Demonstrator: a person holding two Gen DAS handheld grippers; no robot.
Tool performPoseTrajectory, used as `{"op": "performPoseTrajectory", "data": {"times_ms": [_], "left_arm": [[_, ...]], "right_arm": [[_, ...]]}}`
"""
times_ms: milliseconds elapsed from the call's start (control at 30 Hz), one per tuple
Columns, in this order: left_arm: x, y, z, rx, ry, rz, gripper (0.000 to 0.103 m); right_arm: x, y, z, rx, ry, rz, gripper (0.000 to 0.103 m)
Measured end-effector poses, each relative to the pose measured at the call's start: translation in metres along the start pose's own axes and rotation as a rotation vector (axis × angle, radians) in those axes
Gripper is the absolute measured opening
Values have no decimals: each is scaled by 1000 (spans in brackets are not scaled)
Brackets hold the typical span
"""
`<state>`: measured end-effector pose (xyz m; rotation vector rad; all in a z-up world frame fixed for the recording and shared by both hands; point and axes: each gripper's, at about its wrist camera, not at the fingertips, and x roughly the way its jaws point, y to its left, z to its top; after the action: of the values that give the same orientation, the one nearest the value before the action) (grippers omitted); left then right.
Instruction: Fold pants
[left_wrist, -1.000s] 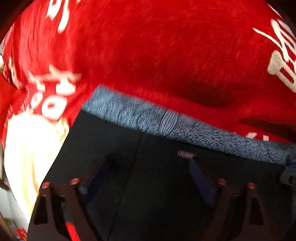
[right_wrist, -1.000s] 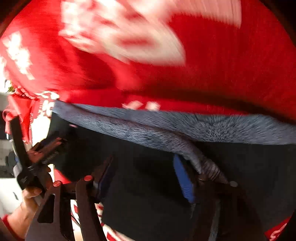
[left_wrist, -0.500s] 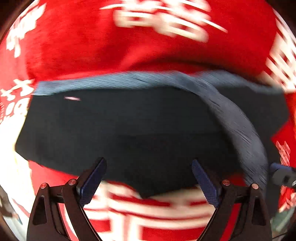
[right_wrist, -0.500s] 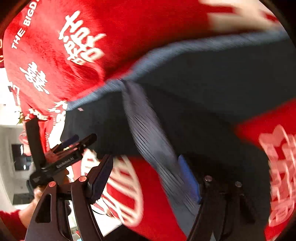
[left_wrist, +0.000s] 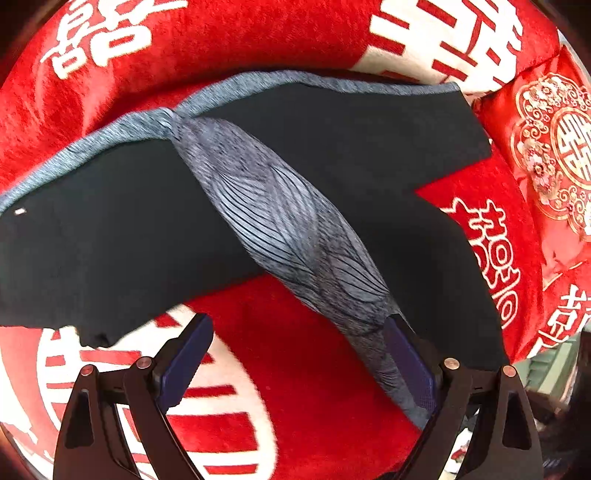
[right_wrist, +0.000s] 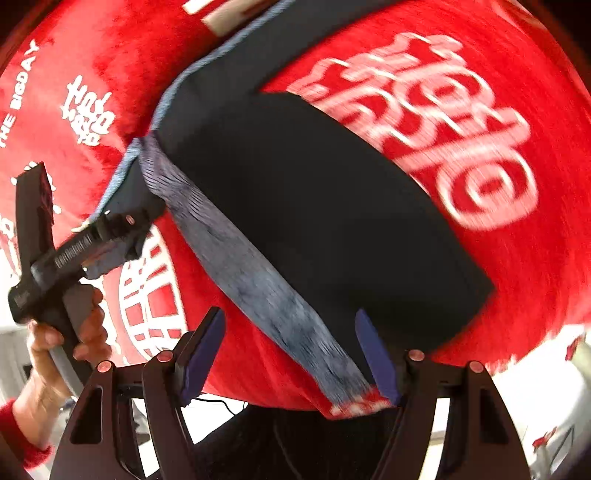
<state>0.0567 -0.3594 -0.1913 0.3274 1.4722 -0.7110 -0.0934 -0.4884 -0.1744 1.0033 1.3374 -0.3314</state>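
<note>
Black pants (left_wrist: 122, 236) with a grey trim lie spread on a red blanket; they also show in the right wrist view (right_wrist: 314, 206). A grey patterned strip (left_wrist: 291, 236) of the pants runs diagonally over them toward the near right; it also shows in the right wrist view (right_wrist: 255, 280). My left gripper (left_wrist: 299, 362) is open above the blanket, its right finger (left_wrist: 410, 362) beside the strip's end. My right gripper (right_wrist: 291, 354) is open, the strip's end between its fingers. The left gripper also shows at the left of the right wrist view (right_wrist: 107, 236), next to the pants' edge.
The red blanket (left_wrist: 303, 387) with white characters covers the surface. A red embroidered cushion (left_wrist: 550, 155) lies at the right. A hand (right_wrist: 62, 332) holds the left gripper's handle. The blanket's near edge and floor show at the bottom right (right_wrist: 535, 406).
Both grippers have pulled back and up from the pants. More of the pants and blanket is in view, and the grey strip now lies stretched diagonally.
</note>
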Motion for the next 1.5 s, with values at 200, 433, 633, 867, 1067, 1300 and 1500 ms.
{"op": "performPoseTrajectory", "data": {"times_ms": [200,433,633,867,1067,1300,1500], "left_arm": [[16,-27,-17,48,49,-23,94],[28,-51,-18,94,62,-32,94],[38,-61,-24,112,63,-31,94],[25,-43,-32,103,35,-41,94],[22,-40,-27,66,42,-61,91],[23,-42,-6,-71,69,-168,23],[-8,-51,16,-127,10,-223,14]], "right_arm": [[10,-37,-49,144,-8,64,76],[19,-38,-59,175,-100,212,36],[21,-38,-62,145,-122,227,36],[36,-51,-53,155,-80,281,36],[26,-41,-39,129,-10,353,3],[-36,-19,12,-5,-36,460,3],[-89,-13,78,-54,-95,538,3]]}}
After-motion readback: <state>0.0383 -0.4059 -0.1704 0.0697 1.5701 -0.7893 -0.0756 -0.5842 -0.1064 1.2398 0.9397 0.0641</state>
